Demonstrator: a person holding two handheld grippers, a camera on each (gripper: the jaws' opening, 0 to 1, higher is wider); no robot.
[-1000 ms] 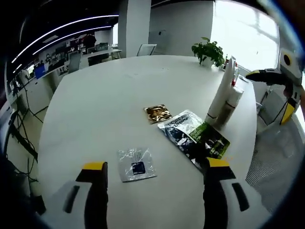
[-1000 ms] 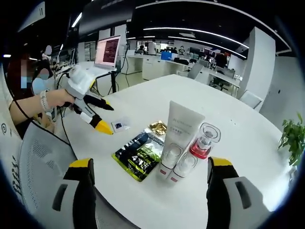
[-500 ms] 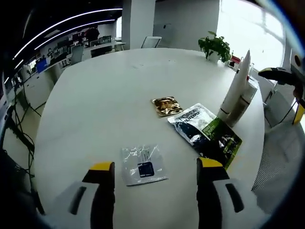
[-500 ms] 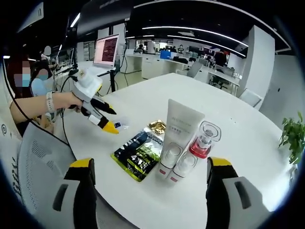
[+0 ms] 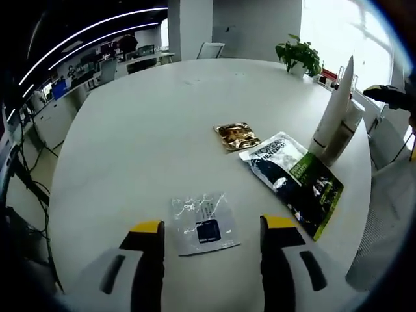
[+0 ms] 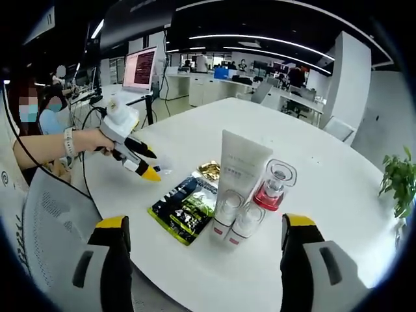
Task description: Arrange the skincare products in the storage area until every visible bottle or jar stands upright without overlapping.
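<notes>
In the left gripper view, the left gripper (image 5: 211,227) is spread wide with nothing in it, above a small clear packet (image 5: 205,223) on the white table (image 5: 143,130). To the right lie a gold packet (image 5: 236,136) and a dark green pouch (image 5: 296,182). A tall white tube (image 5: 335,107) stands at the far right.

In the right gripper view, the right gripper (image 6: 205,260) is wide apart and holds nothing. The tube stands cap-down, with maybe a second small tube (image 6: 246,223) beside it, then a red-bottomed bottle (image 6: 274,184).
</notes>
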